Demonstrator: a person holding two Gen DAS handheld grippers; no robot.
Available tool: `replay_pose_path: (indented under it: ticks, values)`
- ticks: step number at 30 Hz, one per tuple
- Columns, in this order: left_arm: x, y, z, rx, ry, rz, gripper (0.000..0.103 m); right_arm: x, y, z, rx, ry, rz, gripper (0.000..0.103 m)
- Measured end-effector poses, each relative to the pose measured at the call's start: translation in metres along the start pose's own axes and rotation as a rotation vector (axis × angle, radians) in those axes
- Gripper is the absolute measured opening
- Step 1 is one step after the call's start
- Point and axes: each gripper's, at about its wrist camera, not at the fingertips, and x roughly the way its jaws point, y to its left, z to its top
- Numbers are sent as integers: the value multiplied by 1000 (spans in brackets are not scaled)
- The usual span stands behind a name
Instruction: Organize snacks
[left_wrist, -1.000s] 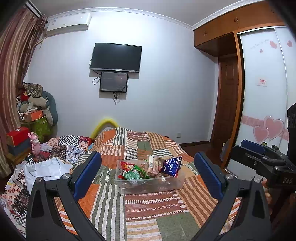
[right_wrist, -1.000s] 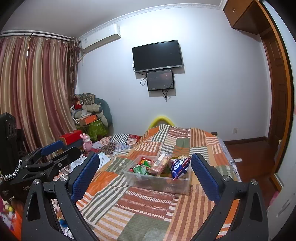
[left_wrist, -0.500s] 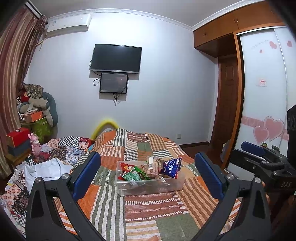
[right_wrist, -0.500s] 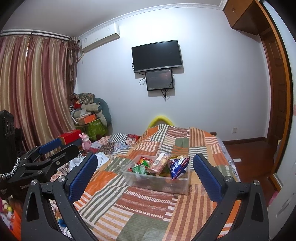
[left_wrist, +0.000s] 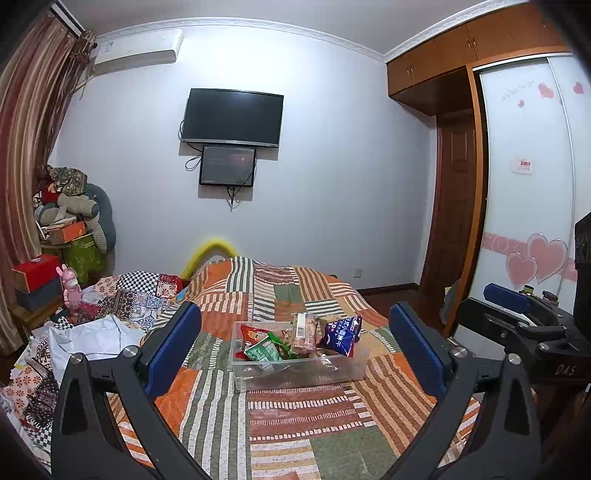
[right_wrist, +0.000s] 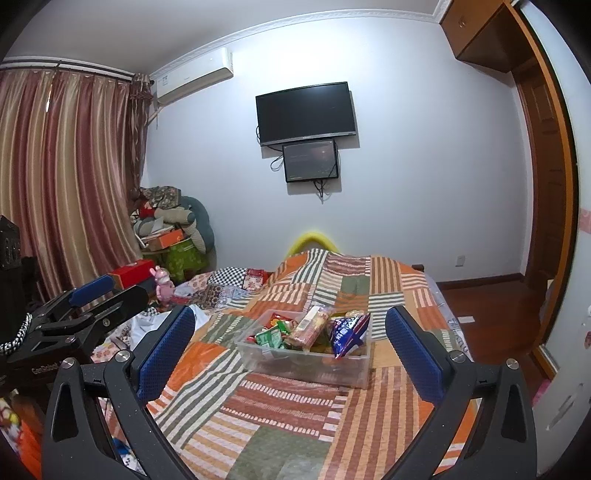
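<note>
A clear plastic bin (left_wrist: 354, 369) (right_wrist: 354, 371) sits on the patchwork bed. It holds several snack packs: a blue bag (left_wrist: 341, 336) (right_wrist: 347, 330), a green pack (left_wrist: 264, 350) (right_wrist: 269, 338), a red pack (left_wrist: 253, 334) and a long pinkish pack (left_wrist: 304, 332) (right_wrist: 308, 326). My left gripper (left_wrist: 295, 343) is open and empty, held well back from the bin. My right gripper (right_wrist: 290, 341) is open and empty too, also back from it. Each gripper shows at the edge of the other's view, the right one (left_wrist: 517, 310) and the left one (right_wrist: 92, 299).
The striped patchwork quilt (left_wrist: 295, 413) covers the bed. Crumpled cloth and a white sheet (left_wrist: 88, 336) lie at its left, with a pink toy (left_wrist: 70, 286), boxes and a pile of cushions (left_wrist: 74, 218). A wardrobe (left_wrist: 528, 184) and door (left_wrist: 454, 206) stand right.
Both grippers have drawn slightly back and up from the bed; the bin looks a little smaller and lower. Nothing was taken or released.
</note>
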Motion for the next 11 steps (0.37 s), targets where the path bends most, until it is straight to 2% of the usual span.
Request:
replay_pose_path:
  ticks: [11]
  values:
    - [3,2,1,-11,8,3,103,0,-3,-1,10,0,2,103]
